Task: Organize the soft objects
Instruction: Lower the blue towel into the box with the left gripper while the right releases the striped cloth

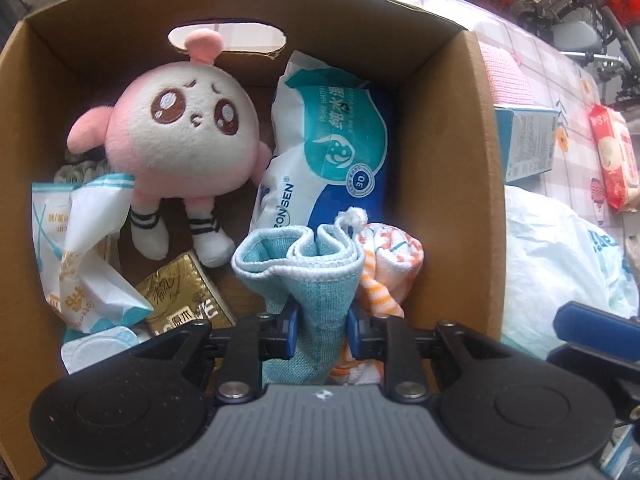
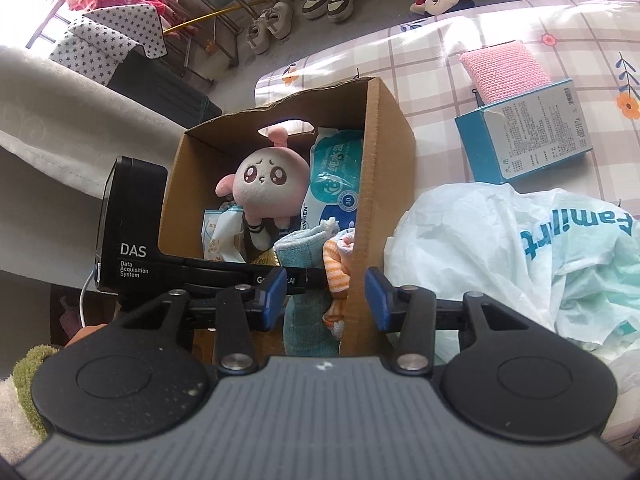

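While clamped between blue pads (image 1: 289,330), teal folded cloth (image 1: 308,280) held by left gripper (image 1: 320,330), jaws clenched on its lower part, folded top edge fanned out above the pads, inside the near end of the cardboard box (image 1: 448,168). Touching its right side, orange-and-white striped cloth (image 1: 384,276), bunched against the box's right wall. To the left, near the front, gold tissue pack (image 1: 184,292) and crumpled white-and-teal wrappers (image 1: 92,248). Farther in, pink plush doll (image 1: 180,136) lying face up, feet toward the camera, head near the handle cutout in the far wall. Beside the doll on the right, wet wipes pack (image 1: 328,148), leaning against the far wall.

Right gripper (image 2: 326,298) empty, jaws released and spread, straddling the near corner of the box's right wall without gripping it. Just to its right on the checked bedsheet (image 2: 440,64), white plastic bag (image 2: 500,248), crumpled against the box. Beyond the bag, blue carton (image 2: 528,136) lying flat, and behind it a pink knitted pad (image 2: 504,72), touching the carton's far edge.
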A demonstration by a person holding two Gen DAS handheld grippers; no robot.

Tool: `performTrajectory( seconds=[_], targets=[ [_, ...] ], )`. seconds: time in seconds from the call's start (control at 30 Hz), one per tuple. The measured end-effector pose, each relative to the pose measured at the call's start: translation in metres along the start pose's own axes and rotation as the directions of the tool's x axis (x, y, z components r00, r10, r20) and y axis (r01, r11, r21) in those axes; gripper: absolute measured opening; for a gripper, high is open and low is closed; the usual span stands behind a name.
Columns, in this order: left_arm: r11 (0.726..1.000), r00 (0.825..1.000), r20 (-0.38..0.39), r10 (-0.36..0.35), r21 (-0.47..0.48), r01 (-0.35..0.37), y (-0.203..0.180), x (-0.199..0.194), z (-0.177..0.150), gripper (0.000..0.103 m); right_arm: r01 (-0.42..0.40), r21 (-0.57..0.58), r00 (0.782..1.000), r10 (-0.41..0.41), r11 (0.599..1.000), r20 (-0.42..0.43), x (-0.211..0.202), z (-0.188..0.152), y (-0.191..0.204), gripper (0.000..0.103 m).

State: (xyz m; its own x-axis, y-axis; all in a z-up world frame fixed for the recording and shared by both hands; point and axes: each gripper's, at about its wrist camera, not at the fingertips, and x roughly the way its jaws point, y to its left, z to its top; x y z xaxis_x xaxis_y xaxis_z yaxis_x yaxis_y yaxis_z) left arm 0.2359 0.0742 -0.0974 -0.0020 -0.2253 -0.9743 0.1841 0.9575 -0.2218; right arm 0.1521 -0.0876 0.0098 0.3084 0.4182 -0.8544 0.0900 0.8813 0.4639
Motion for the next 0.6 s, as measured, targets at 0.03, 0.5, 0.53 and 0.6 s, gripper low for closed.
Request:
performTrajectory(
  seconds=[0.03, 0.5, 0.53, 0.6],
  targets=[
    [1.000, 1.000, -0.003, 0.007, 0.002, -0.007, -0.001, 0.001, 0.001, 0.023, 0.002, 0.005, 1.000, -0.002, 1.000, 0.004, -0.001, 0.000, -0.002, 0.043],
    [0.991, 0.997, 0.020, 0.075, -0.110, -0.072, 0.014, -0.018, -0.002, 0.073, -0.003, 0.037, 1.000, 0.002, 0.999, 0.022, -0.005, 0.000, -0.022, 0.052],
    [0.990, 0.996, 0.031, 0.079, -0.116, -0.075, 0.013, -0.022, -0.003, 0.075, -0.005, 0.039, 1.000, 0.004, 0.999, 0.023, -0.006, 0.001, -0.025, 0.053],
    [0.988, 0.994, 0.059, 0.096, -0.130, -0.088, 0.007, -0.033, -0.003, 0.079, -0.010, 0.042, 0.999, 0.008, 0.999, 0.033, -0.009, 0.002, -0.030, 0.057]
  ],
)
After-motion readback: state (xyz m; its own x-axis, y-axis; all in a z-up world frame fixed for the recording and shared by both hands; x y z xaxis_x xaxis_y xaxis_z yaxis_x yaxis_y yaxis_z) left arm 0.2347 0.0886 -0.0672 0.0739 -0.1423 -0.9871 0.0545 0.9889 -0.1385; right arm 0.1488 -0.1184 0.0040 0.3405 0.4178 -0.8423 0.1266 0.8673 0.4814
